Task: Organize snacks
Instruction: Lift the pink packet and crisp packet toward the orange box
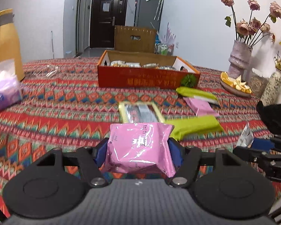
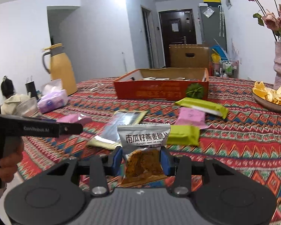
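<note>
Both grippers loaded above patterned tablecloth (image 1: 65, 112).
Left gripper (image 1: 138, 148) pinches pink snack pack (image 1: 140, 146) at lower centre; right gripper (image 2: 142, 159) pinches grey oat-crisp packet (image 2: 143, 138); red box (image 1: 148, 76) upper centre.

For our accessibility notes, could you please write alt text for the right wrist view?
The right gripper grips a grey oat-crisp packet above a patterned tablecloth. Beyond lie green and pink packets and an orange box holding snacks.
</note>
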Motion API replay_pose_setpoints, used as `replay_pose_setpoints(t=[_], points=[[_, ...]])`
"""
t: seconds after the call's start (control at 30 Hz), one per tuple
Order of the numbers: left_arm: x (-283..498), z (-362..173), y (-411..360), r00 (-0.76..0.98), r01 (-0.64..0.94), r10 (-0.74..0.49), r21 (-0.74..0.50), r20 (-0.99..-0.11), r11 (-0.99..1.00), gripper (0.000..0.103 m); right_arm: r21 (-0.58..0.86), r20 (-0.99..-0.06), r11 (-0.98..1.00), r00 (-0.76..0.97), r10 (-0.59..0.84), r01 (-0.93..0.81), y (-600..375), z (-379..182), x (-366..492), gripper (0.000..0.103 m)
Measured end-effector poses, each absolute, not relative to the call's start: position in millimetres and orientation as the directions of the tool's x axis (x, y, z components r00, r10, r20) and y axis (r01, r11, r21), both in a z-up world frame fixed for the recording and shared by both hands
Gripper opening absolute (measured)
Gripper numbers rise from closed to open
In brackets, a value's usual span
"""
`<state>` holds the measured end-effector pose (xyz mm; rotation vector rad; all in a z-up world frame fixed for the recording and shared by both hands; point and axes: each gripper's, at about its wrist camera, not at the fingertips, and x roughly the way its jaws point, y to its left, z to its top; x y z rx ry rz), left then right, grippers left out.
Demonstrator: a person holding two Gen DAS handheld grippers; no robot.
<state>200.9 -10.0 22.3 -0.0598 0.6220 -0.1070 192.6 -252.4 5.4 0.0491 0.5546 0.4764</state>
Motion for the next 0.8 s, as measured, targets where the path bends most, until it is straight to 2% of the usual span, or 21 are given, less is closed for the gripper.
replay_pose_setpoints(t=[0.4,0.67,0.8], points=[[171,24,1,0.821,0.086,-0.133,-0.11,-0.555,0.99,0.068,0.168,-0.506,0.915,0.765,0.399,-0.366,-251,6,161,0.042],[188,24,-3,0.818,0.105,-0.15,-0.111,-0.556,0.988,0.068,0.169,-0.503,0.925,0.777,0.379,-0.341,-250,6,175,0.042],[218,43,-13,0.845,0.14,-0.158,-0.074,-0.51,0.987,0.068,0.155,-0.469,0.934,0.808,0.357,-0.323,-255,17,200,0.042]])
